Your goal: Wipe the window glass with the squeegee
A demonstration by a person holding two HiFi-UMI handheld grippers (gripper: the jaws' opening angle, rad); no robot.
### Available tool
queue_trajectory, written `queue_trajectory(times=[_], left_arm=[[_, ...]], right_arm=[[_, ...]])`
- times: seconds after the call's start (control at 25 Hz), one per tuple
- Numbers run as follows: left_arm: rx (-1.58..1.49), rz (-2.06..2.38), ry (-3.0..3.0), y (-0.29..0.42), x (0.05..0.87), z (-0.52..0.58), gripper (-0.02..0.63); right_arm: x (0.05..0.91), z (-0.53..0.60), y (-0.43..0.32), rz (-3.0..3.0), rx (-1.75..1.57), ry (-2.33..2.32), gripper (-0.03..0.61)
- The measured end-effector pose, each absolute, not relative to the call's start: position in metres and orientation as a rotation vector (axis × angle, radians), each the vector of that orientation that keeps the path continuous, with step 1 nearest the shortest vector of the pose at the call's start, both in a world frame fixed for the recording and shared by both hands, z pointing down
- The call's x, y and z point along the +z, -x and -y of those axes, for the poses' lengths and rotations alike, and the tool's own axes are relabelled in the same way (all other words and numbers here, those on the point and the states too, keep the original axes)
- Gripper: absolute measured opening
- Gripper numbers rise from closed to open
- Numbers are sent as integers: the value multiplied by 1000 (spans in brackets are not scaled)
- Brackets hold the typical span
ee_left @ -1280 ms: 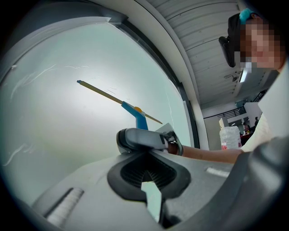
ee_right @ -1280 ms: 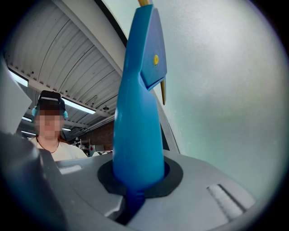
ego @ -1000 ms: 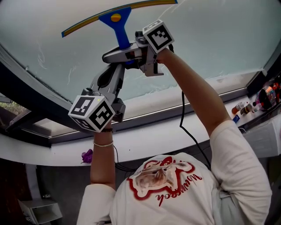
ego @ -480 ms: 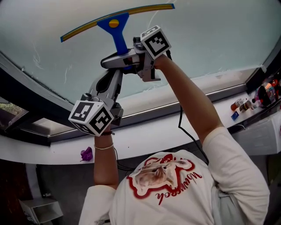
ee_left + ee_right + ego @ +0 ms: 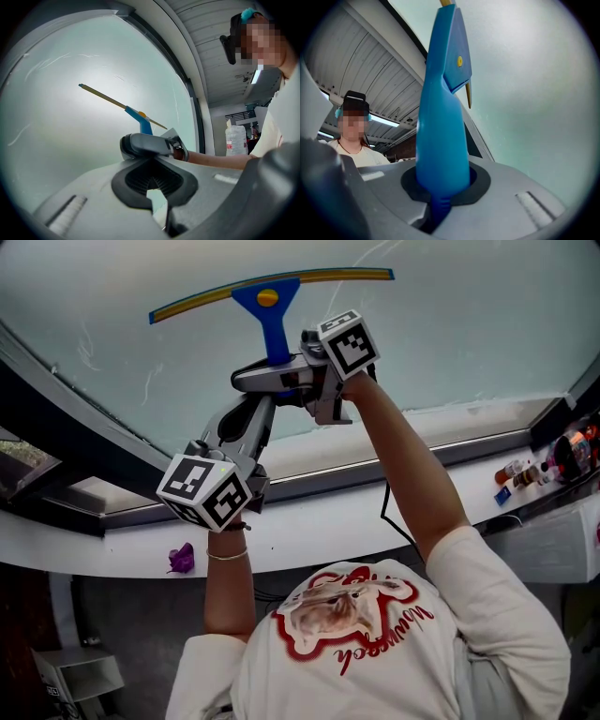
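Observation:
A blue-handled squeegee (image 5: 276, 329) with a yellow-edged blade lies flat against the window glass (image 5: 459, 324). My right gripper (image 5: 269, 378) is shut on its handle (image 5: 443, 117). Its jaws have just been opening a little, with the handle still clamped between them. My left gripper (image 5: 253, 413) reaches up from below with its tips against the underside of the right gripper's fingers (image 5: 145, 145). In the left gripper view my own jaws (image 5: 154, 180) stand shut with nothing between them, and the squeegee (image 5: 140, 119) shows beyond them on the pane.
A dark window frame and white sill (image 5: 375, 512) run below the glass. Small bottles (image 5: 525, 470) stand on the sill at the right, and a purple object (image 5: 181, 559) lies at the left. A black cable (image 5: 389, 512) hangs from the right gripper.
Both grippers and the squeegee have come a little way down the glass together. The right grip on the handle is unchanged.

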State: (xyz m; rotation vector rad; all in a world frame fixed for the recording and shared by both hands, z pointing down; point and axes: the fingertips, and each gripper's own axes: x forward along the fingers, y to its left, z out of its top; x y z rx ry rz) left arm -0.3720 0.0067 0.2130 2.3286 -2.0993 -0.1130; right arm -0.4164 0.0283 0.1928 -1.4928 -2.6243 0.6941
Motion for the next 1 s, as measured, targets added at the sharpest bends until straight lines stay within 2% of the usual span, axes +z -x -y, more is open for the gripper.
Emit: queue_trajectory(times=[1.0], left_arm=[[-170,2032,-2214,364,267,-10,6]], right_arm=[[253,-30,411,2537,803,1458,58]])
